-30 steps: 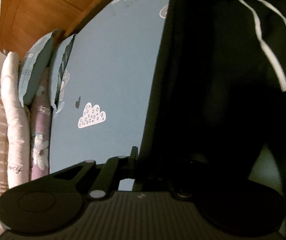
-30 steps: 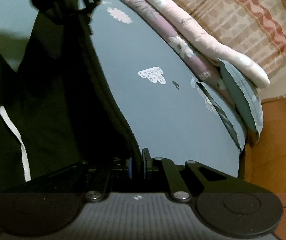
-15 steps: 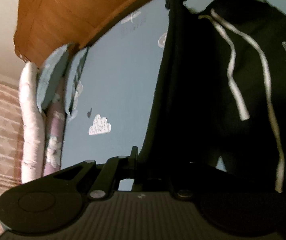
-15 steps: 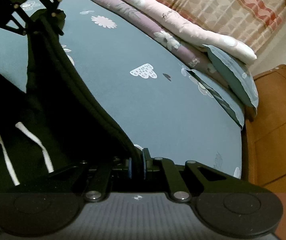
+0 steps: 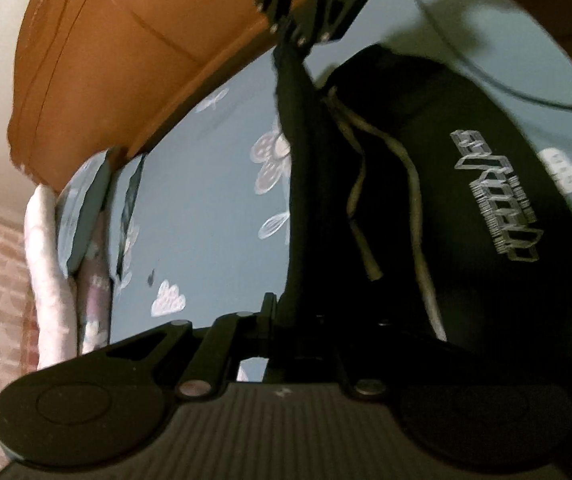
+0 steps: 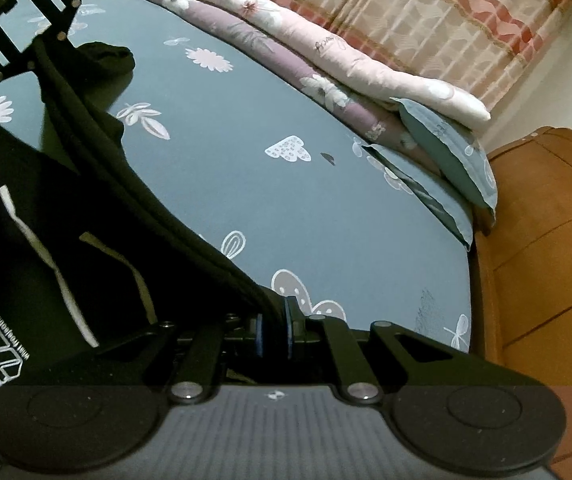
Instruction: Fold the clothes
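Holding both tools, left tool [image 5: 276, 320] and right tool [image 6: 273, 330], pinched on the black hoodie [image 5: 466, 208], I stretch it over the bed [image 6: 286, 200] for folding.

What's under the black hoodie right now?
Under the black hoodie, held up by both grippers, lies the blue patterned bedsheet; it shows around the hanging fabric. The sheet directly beneath the garment is covered, so anything there is hidden.

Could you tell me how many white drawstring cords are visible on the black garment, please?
2, both on the black garment, hanging side by side: a shorter cord nearer the stretched edge, a longer cord beside it. Dark folds might hide more.
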A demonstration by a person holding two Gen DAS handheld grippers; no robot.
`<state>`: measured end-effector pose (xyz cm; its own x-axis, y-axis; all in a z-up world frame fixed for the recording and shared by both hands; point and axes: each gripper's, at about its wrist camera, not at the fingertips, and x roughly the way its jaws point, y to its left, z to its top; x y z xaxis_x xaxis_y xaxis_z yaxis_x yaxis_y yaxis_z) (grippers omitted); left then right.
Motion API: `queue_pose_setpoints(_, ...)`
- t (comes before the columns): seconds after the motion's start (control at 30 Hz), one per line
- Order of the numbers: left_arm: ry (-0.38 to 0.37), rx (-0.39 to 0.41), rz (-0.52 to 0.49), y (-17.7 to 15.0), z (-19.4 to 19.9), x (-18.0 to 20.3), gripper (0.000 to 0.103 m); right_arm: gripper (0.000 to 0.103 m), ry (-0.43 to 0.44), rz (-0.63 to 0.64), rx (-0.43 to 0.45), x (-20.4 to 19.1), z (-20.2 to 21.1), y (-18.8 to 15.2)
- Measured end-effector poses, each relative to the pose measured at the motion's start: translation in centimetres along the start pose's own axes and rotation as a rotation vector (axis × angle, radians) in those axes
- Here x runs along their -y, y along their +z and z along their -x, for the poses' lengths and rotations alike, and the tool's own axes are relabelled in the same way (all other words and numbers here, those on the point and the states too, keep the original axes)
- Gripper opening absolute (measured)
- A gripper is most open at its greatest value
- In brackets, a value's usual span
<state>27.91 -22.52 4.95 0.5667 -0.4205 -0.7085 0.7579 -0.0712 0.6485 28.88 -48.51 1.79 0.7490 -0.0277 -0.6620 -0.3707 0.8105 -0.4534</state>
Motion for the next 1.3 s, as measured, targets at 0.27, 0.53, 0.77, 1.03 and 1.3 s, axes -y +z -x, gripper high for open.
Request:
queue_pose_setpoints(0.27, -0.130, 0.027, -0.107, 1.9, 1.0, 4.9, 0.003, 0.011, 0.036, -0.047, -0.017, -1.4, 0.6, -2.3)
queue_pose_setpoints(0.53, -0.240, -0.011, -0.133, 1.7, -1.5, 8.3, 0.003, 0.011, 0.081, -0.085, -0.092, -4.1, -0.4, -5.0)
queue_pose_setpoints(0.77, -0.293, -0.016, -0.088, 1.7, -2.0, 8.7, 0.003, 0.011, 0.078, -0.116, -0.145, -6.1, -1.6, -7.2)
queue_pose_setpoints(1.03, -0.329, 0.026, -0.123, 2.4, -0.7, 8.4, 0.003, 0.012, 0.061, -0.183, -0.111, -4.9, 0.0, -7.0)
queue_pose_setpoints(1.3, -0.428, 0.046, -0.193, 3.3, -1.8, 10.6, 0.003, 0.012, 0.054, -0.213, -0.160, -5.3, -0.1, -8.2)
